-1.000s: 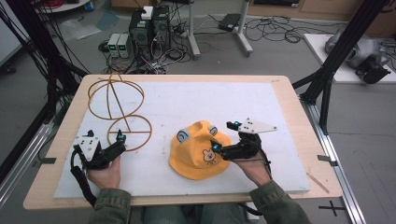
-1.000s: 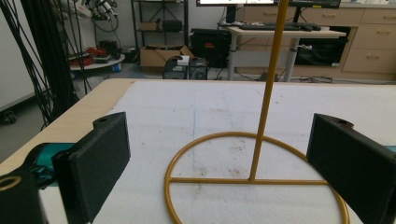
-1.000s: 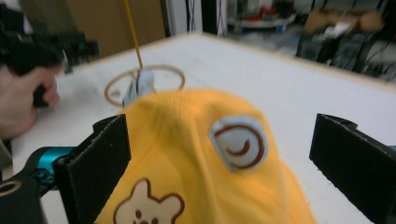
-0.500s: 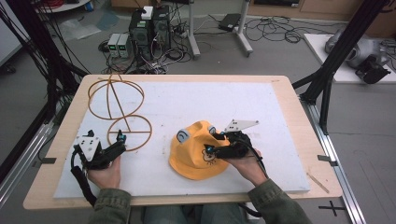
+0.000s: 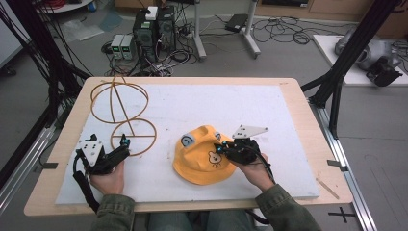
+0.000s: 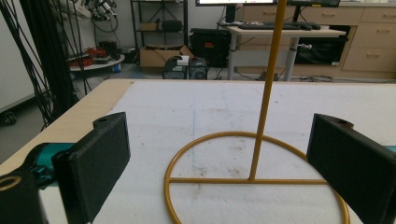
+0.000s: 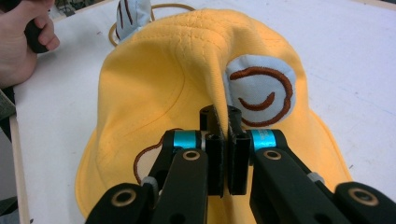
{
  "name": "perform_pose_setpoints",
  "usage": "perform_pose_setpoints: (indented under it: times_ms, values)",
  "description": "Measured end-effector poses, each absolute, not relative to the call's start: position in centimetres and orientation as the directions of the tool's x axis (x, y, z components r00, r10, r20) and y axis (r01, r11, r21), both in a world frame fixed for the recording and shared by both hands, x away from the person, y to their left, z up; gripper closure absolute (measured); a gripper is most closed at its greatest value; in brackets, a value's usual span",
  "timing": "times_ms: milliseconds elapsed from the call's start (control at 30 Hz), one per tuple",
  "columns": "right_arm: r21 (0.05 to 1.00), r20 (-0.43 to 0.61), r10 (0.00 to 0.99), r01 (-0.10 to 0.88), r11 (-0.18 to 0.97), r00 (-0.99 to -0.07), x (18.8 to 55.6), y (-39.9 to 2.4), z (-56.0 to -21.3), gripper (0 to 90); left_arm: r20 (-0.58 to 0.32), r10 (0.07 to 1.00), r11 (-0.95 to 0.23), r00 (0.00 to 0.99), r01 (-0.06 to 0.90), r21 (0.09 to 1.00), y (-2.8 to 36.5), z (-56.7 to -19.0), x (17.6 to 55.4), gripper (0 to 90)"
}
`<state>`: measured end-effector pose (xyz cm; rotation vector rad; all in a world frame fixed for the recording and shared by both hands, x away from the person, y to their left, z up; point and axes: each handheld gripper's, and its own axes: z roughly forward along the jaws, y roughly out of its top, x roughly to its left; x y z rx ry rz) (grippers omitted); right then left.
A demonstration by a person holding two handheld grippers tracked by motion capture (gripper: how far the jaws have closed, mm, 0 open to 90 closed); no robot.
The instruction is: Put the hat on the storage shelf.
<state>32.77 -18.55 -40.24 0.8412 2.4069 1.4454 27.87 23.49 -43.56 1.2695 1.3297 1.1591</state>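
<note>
— Where's the hat, and what have you got on it?

— The yellow cotton bucket hat with pale blue bear ears (image 5: 204, 156) lies crown-up on the white foam board (image 5: 269, 110), toward six o'clock of the board and a little right of centre. My right gripper (image 7: 223, 140) is clenched on a fold of fabric pinched up from the crown, just beside the embroidered ear (image 7: 261, 91). In the high view that right gripper sits at the hat's three o'clock edge.

— And your left?

— My left gripper (image 5: 122, 147) is released, jaws standing wide apart with nothing between them. It rests near seven o'clock on the board, facing the round base of the orange wire hat stand (image 6: 256, 179), whose upright rod (image 6: 268, 88) rises at twelve o'clock in the left gripper view.

— So what's the trick to this step?

— I judge the step is lifting the hat to carry it toward that stand at ten o'clock. The pinch looks thin, a single ridge of cloth, so I'd raise it slowly and straight up and watch for slipping. The brim will sag, so I'd lift well clear of the board before swinging across, and keep my left hand out of the path, or use it to steady the base.
</note>
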Motion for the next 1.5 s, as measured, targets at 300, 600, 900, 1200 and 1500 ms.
perform_pose_setpoints:
  times_ms: [300, 600, 900, 1200, 1500]
  values:
    - [0.969, 0.080, 0.617, 0.206, 0.137, -0.783, 31.6, -19.6, -37.8, 89.4, -0.023, 0.999, 0.026, -0.033, 0.119, 0.993, 23.5, -43.6, 27.8, 6.6]
    - [0.973, 0.176, 0.620, 0.040, -0.227, -0.765, 32.8, -20.2, -34.7, 89.4, -0.029, 0.999, 0.033, -0.032, 0.117, 0.993, 23.6, -43.6, 27.8, 6.6]
    - [0.934, 0.208, 0.597, -0.024, -0.357, -0.775, 34.9, -18.2, -30.4, 89.4, -0.040, 0.999, 0.043, -0.035, 0.113, 0.993, 23.7, -43.6, 27.9, 6.6]
    - [0.956, 0.160, 0.552, -0.011, -0.292, -0.818, 37.1, -14.2, -25.3, 89.4, -0.038, 0.999, 0.042, -0.032, 0.107, 0.993, 23.6, -43.6, 27.8, 6.6]
    - [0.980, 0.095, 0.486, -0.004, -0.198, -0.869, 38.8, -8.6, -20.4, 89.4, -0.068, 0.997, 0.070, -0.027, 0.107, 0.992, 24.0, -43.7, 27.7, 6.6]
